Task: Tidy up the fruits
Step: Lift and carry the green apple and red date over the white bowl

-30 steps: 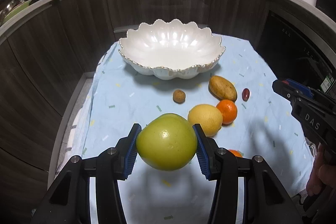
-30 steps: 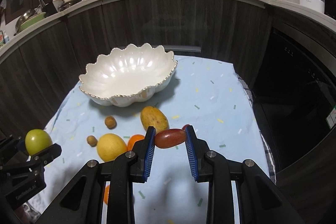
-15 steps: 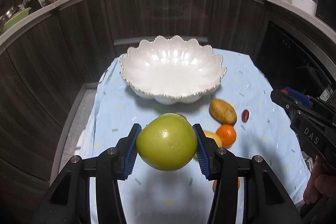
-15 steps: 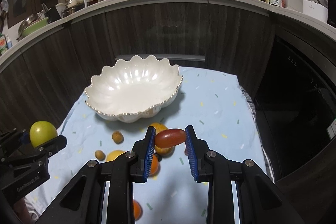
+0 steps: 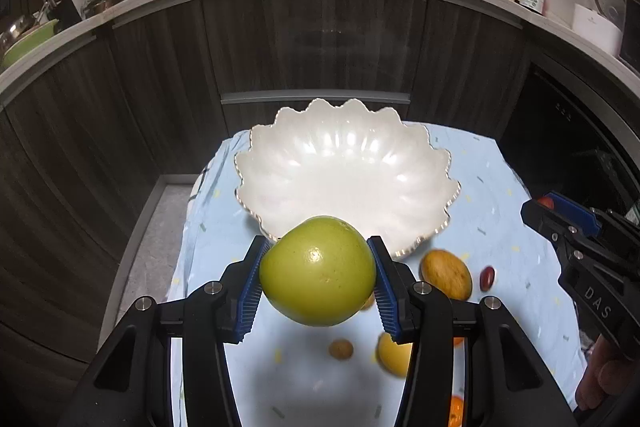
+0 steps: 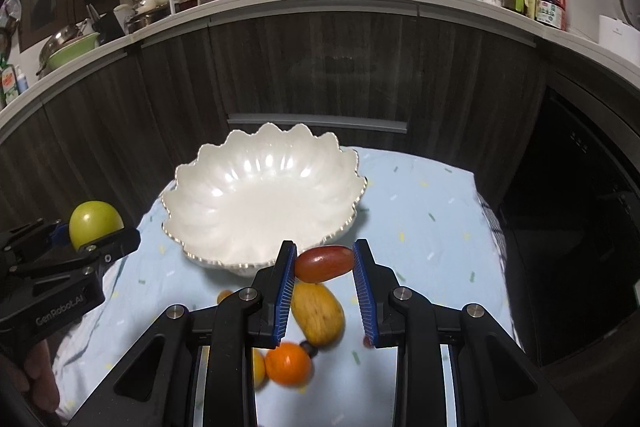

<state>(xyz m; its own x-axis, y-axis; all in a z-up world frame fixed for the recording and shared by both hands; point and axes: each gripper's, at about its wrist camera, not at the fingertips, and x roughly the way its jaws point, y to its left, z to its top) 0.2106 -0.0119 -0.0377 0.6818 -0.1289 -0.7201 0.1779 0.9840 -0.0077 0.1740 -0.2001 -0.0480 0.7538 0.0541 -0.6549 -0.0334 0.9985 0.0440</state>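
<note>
With bowl point(image 5: 348, 183) dead ahead and just below, left hand-held gripper point(image 5: 318, 285) clamped on apple point(image 5: 318, 277) sits nearer than right hand-held gripper point(image 6: 324, 265) pinching date point(image 6: 325, 263) crosswise.

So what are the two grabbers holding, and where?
Left gripper squeezes the green fruit by its two sides. Right gripper pinches the red fruit at its two ends.
</note>
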